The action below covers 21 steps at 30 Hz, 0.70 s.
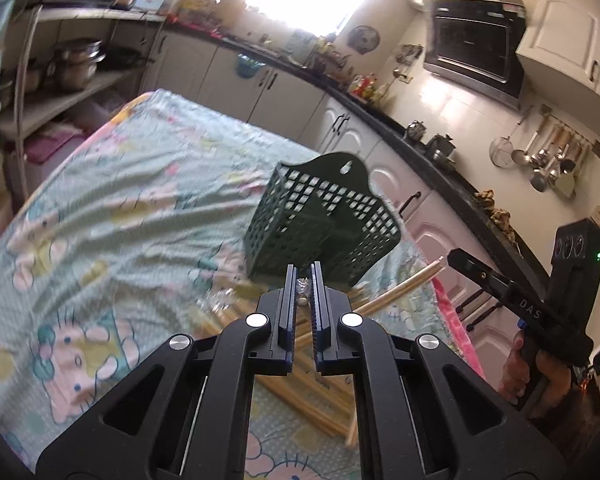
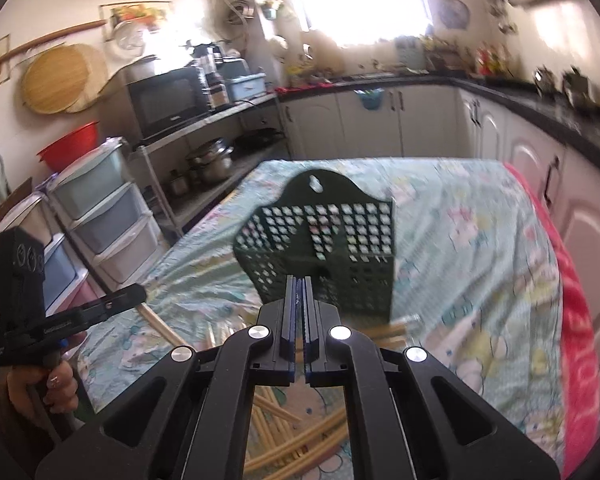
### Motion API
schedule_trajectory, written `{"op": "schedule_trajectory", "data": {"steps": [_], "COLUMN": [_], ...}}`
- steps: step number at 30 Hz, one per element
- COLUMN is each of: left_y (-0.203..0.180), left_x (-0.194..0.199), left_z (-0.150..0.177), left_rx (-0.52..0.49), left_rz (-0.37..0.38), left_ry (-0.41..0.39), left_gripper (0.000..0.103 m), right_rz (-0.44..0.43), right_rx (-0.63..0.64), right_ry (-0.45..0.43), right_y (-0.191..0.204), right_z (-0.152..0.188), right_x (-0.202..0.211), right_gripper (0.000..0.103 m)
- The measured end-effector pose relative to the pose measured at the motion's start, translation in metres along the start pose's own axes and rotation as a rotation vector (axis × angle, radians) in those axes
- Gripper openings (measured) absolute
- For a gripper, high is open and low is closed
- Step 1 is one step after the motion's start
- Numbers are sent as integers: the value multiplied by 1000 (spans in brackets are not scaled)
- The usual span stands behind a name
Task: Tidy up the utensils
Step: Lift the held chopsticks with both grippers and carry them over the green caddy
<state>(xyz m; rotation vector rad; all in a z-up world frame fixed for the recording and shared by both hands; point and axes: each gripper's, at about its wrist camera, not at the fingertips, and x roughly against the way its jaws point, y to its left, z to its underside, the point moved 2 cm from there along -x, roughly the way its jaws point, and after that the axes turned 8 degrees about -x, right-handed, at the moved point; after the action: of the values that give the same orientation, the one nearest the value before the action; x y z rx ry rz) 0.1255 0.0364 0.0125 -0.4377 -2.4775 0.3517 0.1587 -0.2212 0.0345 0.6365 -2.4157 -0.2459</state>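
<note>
A dark green perforated utensil basket [image 1: 320,216] stands upright on the table covered by a pale green cartoon cloth [image 1: 112,216]; it also shows in the right wrist view [image 2: 320,248]. Several wooden chopsticks [image 1: 312,392] lie scattered on the cloth in front of the basket, also in the right wrist view [image 2: 276,424]. My left gripper [image 1: 303,270] has its jaws nearly closed just short of the basket; something small and shiny shows in the gap, unclear if held. My right gripper [image 2: 299,280] is shut and empty before the basket. Each gripper shows in the other's view [image 1: 500,284] [image 2: 80,312].
Black counter [image 1: 440,152] with white cabinets runs behind and right of the table. A shelf with pots [image 2: 212,160] and plastic drawers [image 2: 100,208] stands to the left. A red cloth edge [image 2: 576,320] hangs at the table's right side.
</note>
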Motion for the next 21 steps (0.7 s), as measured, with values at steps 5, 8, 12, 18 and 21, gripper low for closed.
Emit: {"op": "schedule_trajectory", "data": {"steps": [5, 8, 12, 18, 21], "left_y": [-20, -30, -47, -69, -78], "left_x": [5, 9, 14, 22, 26], "left_z": [-17, -26, -43, -69, -84], "left_rx": [-74, -104, -147, -210, -234], "left_rz": [25, 39, 61, 81, 85], "left_ry": [-18, -28, -53, -100, -130], "left_gripper": [3, 3, 3, 3, 3], "right_rz": [-24, -33, -39, -39, -44], "right_rx": [68, 108, 144, 164, 165], "right_ry": [-19, -38, -66, -130, -166], "right_y": [20, 31, 42, 48, 50], "right_z": [-15, -25, -38, -62, -76], "right_x": [10, 17, 27, 45, 54], "right_gripper": [2, 2, 2, 2, 2]}}
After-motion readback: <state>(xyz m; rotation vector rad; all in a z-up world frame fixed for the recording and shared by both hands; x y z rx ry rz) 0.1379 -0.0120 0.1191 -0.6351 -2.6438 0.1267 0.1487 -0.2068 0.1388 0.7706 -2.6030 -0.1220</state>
